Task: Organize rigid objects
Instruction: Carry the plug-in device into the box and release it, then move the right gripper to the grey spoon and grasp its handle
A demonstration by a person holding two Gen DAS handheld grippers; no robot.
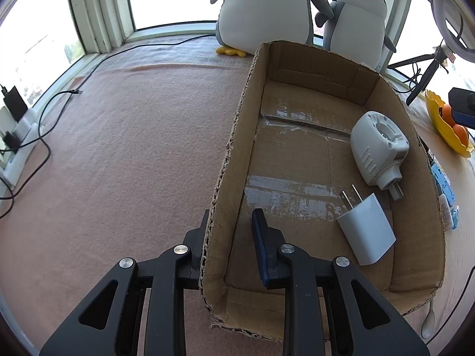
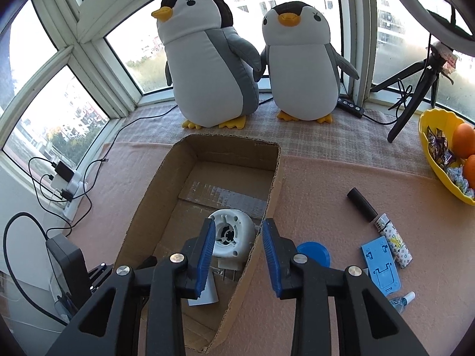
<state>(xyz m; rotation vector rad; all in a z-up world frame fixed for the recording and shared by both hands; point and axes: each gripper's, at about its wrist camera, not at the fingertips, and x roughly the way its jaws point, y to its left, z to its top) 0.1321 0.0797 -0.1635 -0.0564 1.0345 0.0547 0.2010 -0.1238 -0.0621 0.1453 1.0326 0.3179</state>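
the left gripper point(image 1: 230, 237) is closed on the near left wall of the box point(image 1: 234, 148): one finger is outside the cardboard, one inside, so it holds the box steady. the right gripper point(image 2: 239, 255) hangs over the right wall of the same box, jaws narrowly apart and holding nothing. one finger is above the inside, the other above the outside.

inside the box, near the near right corner, lies a white charger point(image 1: 366, 233) with its prongs toward the far end. just beyond it, along the right wall, lies a white plug-in device point(image 1: 377, 148), and the two almost touch.

on the cloth point(image 2: 341, 178), right of the box, more things wait: a blue lid point(image 2: 313, 253) just beside the wall, a blue holder point(image 2: 380, 264), a patterned tube point(image 2: 394, 243) with a black handle, and a small spray bottle point(image 2: 402, 298) nearest to the near edge. at the far right edge is a yellow bowl point(image 2: 430, 148) with oranges. two plush penguins point(image 2: 207, 68) stand at the far edge by the window.

i judge that the right gripper goes for the lid next. the risk is that its finger catches the thin wall and drags the box, or the flat lid slips from the pads. if the left hold loosens, the box can tilt.
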